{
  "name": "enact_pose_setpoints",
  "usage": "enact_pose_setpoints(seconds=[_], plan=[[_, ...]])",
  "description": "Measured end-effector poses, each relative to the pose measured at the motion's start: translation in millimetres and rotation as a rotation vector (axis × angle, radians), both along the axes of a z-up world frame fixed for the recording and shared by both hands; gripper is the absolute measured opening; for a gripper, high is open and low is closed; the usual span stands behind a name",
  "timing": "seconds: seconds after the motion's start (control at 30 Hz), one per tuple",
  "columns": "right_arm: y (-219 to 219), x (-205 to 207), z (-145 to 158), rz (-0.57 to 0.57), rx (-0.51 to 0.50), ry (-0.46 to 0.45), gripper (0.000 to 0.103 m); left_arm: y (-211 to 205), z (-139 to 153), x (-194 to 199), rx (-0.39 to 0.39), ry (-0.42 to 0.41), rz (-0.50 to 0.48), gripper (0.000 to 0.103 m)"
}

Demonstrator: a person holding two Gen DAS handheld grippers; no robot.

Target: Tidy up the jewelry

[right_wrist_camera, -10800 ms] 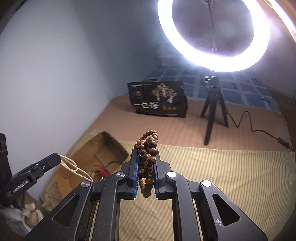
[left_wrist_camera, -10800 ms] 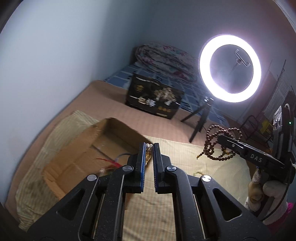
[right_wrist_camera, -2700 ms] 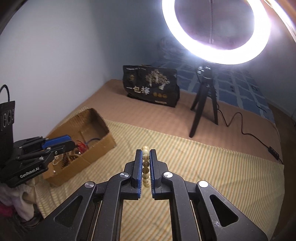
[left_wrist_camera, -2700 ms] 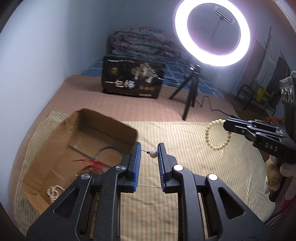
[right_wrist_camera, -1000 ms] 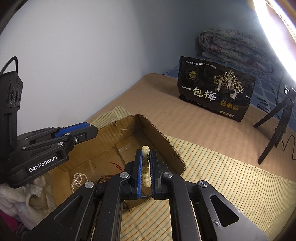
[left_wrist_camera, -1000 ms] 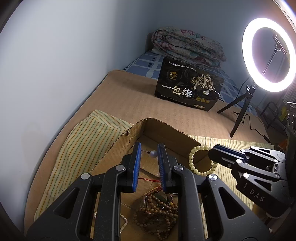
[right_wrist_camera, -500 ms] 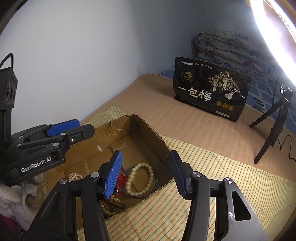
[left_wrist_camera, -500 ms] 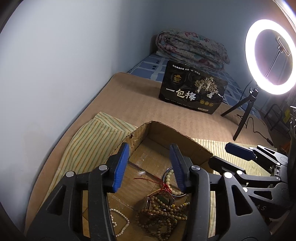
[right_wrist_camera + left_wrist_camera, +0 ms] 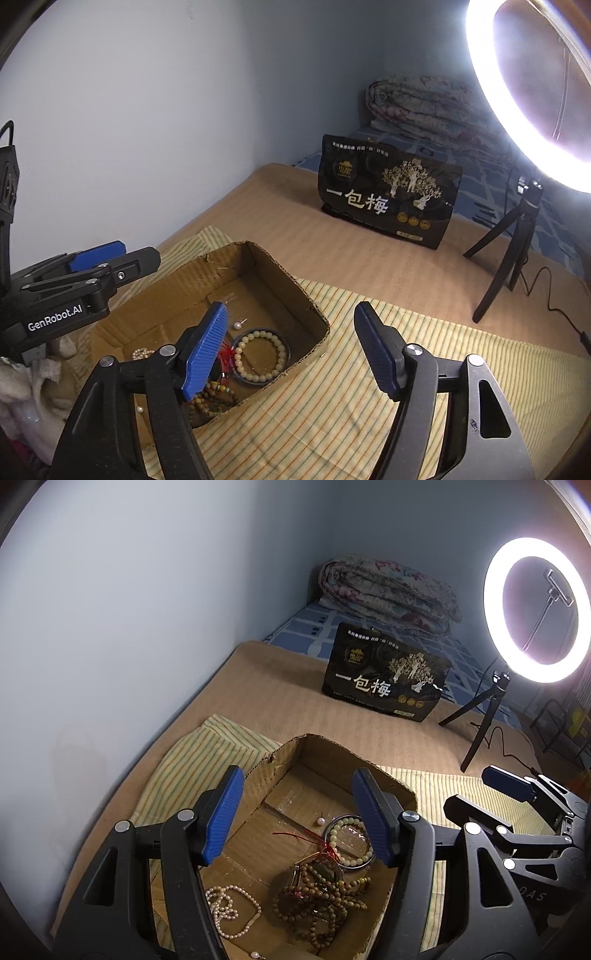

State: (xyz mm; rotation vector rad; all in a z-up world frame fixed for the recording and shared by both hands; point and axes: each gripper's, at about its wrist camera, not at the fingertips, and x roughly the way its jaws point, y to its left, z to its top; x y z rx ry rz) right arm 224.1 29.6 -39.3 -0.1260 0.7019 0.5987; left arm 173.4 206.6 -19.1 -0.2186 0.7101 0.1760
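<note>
Jaws wide on both: left gripper (image 9: pixel 297 812) & right gripper (image 9: pixel 295 349) have just let go, each empty. Cream bead bracelet (image 9: pixel 261 355) & pearl (image 9: pixel 320 820) now lie in cardboard box (image 9: pixel 280 275) w/ wooden beads (image 9: pixel 314 897); 2 more pieces sorted.

Showing on the left gripper (image 9: pixel 297 812): matte black, triangular cut-out arms, silver round screws, ribbed blue pads (image 9: pixel 223 814), white "GenRobot.AI" lettering along the side. Wearing the same black frame, silver screws and blue ribbed pads on the right gripper (image 9: pixel 295 350), with faint "DAS" lettering.
</note>
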Motion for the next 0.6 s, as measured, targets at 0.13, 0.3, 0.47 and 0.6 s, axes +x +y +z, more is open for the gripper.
enact_pose_setpoints(seconds=[0.13,0.3,0.47,0.6], plan=[[-1,-13,10,-0.003,-0.007,-0.030,0.071,-3,9,-10,0.005,-0.018,0.006,0.069],[-2,-30,20,0.007,-0.009,-0.060,0.071,-8,19,-25,0.010,-0.037,0.013,0.070],[-8,-46,30,0.013,-0.001,-0.088,0.076,-13,31,-42,-0.005,-0.060,0.015,0.075],[-15,-58,37,0.009,0.006,-0.112,0.077,-22,41,-56,0.014,-0.081,0.011,0.079]])
